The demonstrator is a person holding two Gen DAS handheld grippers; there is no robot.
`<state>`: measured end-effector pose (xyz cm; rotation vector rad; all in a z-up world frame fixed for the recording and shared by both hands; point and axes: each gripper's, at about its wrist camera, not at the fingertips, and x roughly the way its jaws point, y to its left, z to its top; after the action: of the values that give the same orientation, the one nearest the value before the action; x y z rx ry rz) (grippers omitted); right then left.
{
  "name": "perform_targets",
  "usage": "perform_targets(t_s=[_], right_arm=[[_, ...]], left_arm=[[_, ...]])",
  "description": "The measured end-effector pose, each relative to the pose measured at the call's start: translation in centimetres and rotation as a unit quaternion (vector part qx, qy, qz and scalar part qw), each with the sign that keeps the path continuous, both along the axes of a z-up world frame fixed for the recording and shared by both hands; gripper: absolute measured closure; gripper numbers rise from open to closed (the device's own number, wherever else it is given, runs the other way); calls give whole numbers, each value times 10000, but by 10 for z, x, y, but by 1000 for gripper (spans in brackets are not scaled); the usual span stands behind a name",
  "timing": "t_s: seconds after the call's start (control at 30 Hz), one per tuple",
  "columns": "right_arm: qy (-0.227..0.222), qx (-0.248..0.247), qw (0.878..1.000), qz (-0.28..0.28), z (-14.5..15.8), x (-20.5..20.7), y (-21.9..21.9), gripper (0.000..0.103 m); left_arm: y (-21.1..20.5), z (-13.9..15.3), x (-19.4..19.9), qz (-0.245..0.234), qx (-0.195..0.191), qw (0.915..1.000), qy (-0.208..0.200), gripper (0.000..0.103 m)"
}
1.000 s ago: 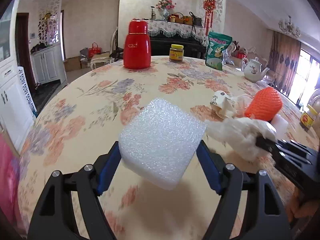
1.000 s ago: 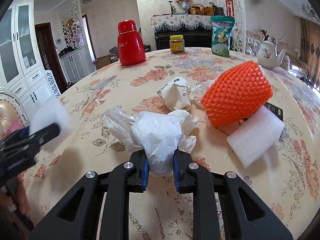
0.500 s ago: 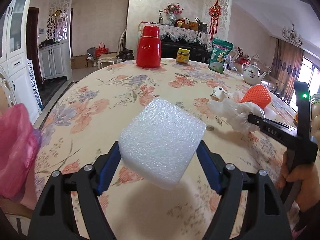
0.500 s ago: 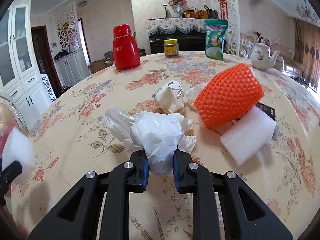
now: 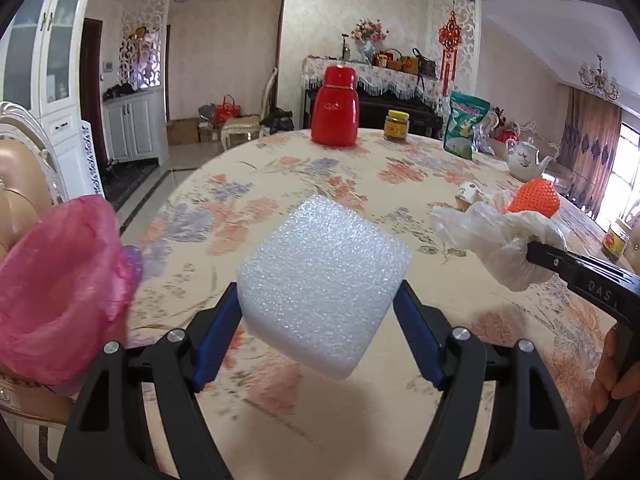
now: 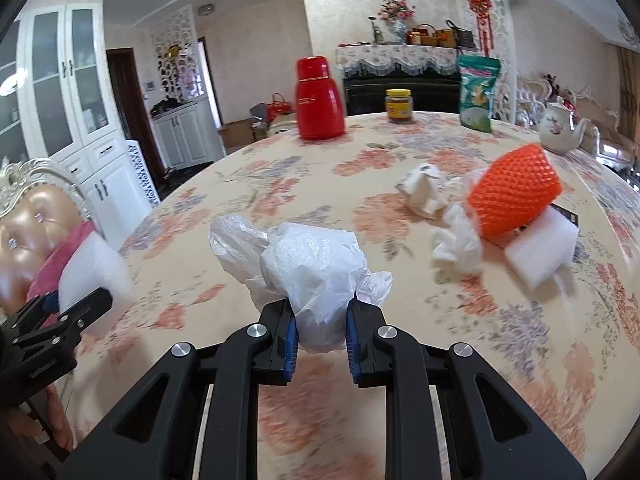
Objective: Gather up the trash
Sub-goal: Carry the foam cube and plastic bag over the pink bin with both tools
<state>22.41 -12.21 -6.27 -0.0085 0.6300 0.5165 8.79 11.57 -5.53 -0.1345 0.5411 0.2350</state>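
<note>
Left gripper [image 5: 320, 304] clamps a white foam block [image 5: 324, 284], blue pads pressed to both its sides, jaws set wide around it. Block hangs clear above the table [image 5: 280, 168], tilted, one corner down. At 9 o'clock from the block in the left wrist view: the open mouth of a pink bag [image 5: 60, 288], off the table edge, beside a cream padded chair [image 5: 16, 184].

Right gripper [image 6: 320, 328] has narrow jaws pinching a crumpled white plastic bag [image 6: 312, 268]; the wad bulges above the pads, a loose flap trailing toward 10 o'clock. Bag is off the cloth. In the left wrist view the same wad sits at 3 o'clock, with a hand [image 5: 616, 376] on the right gripper's handle at the frame's lower right.

Trash on the table, right wrist view, around 2 o'clock from the held bag: orange foam net [image 6: 516, 196] lying against a second white foam slab [image 6: 540, 252]; a crumpled paper cup [image 6: 424, 192] near the net; a scrap of white plastic [image 6: 456, 244] between cup and slab, touching or just beside the net, cannot tell which.

Far side of the table, 12 to 1 o'clock: red flask [image 6: 318, 100], yellow-lid jar [image 6: 399, 105], green pouch [image 6: 478, 92], all upright. White teapot [image 6: 560, 128] toward 2 o'clock at the table edge.
</note>
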Motion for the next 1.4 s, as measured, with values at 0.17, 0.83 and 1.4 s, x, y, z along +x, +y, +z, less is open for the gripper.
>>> perform_targets(t_s=[0.17, 0.83, 1.4], right_arm=[[141, 133, 9996, 228, 1, -17, 17, 83], [-161, 242, 9818, 1878, 33, -73, 162, 83], [-7, 384, 9564, 2894, 46, -78, 324, 83]], left_arm=[[8, 5, -21, -21, 49, 9999, -159, 29], [111, 33, -116, 1154, 260, 9912, -602, 29], [260, 23, -128, 2116, -44, 9765, -406, 28]])
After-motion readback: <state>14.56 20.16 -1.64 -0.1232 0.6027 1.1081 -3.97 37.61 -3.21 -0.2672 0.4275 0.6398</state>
